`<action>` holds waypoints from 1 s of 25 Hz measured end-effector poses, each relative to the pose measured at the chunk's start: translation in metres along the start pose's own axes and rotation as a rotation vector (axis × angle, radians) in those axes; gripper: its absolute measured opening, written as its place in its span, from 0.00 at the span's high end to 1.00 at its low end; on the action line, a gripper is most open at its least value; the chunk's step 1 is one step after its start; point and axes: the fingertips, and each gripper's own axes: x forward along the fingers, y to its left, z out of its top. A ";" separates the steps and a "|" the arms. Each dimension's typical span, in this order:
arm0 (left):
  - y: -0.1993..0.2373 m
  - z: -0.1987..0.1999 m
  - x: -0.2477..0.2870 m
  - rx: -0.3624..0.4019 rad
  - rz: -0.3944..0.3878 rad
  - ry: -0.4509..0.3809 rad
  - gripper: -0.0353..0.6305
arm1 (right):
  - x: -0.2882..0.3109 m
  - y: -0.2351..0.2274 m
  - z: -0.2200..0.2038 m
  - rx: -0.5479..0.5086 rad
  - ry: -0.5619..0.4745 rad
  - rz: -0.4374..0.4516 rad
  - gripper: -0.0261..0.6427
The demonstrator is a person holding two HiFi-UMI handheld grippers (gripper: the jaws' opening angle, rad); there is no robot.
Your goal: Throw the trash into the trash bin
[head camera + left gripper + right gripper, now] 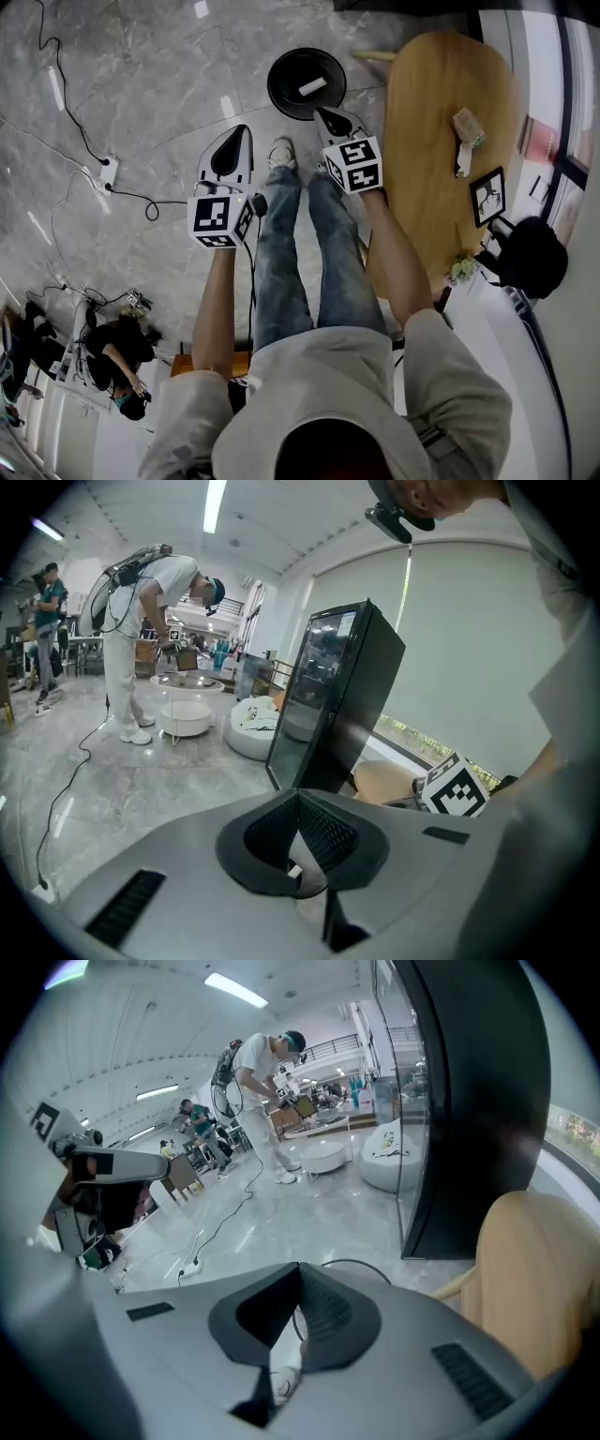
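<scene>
Closest to us is the wearer's grey top (319, 375), then jeans and one white shoe (280, 153) planted on the marble floor (141, 84).

- Trash bin (307, 82): round, black, open-topped. It stands on the floor just ahead of the feet, beside the end of the wooden table (441, 141). We judge it sits there for easy reach.
- White scrap (312, 87): lies inside the bin, right of centre. This looks like the trash, already in.
- Right tongs (322, 112): reached forward and angled down, tip at the bin's near rim. That is the pose for a drop. Jaws are together with nothing clamped. A pale shape shows through the gap beneath them; we cannot tell what it is.
- Left tongs (244, 129): held back over bare floor, well apart from the bin, likely parked out of the way. Jaws are also together.
- Scrap versus tongs: just beyond the right tip, below it and not touching. It lies farther from the left tongs.
</scene>
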 end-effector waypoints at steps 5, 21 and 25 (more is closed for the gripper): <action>-0.012 0.002 0.008 0.020 -0.028 0.013 0.92 | -0.014 -0.006 0.010 0.028 -0.053 -0.021 0.92; -0.135 0.011 0.065 0.170 -0.251 0.076 0.92 | -0.117 -0.110 -0.028 0.213 -0.162 -0.239 0.92; -0.174 0.009 0.080 0.215 -0.323 0.097 0.92 | -0.148 -0.141 -0.053 0.276 -0.178 -0.315 0.92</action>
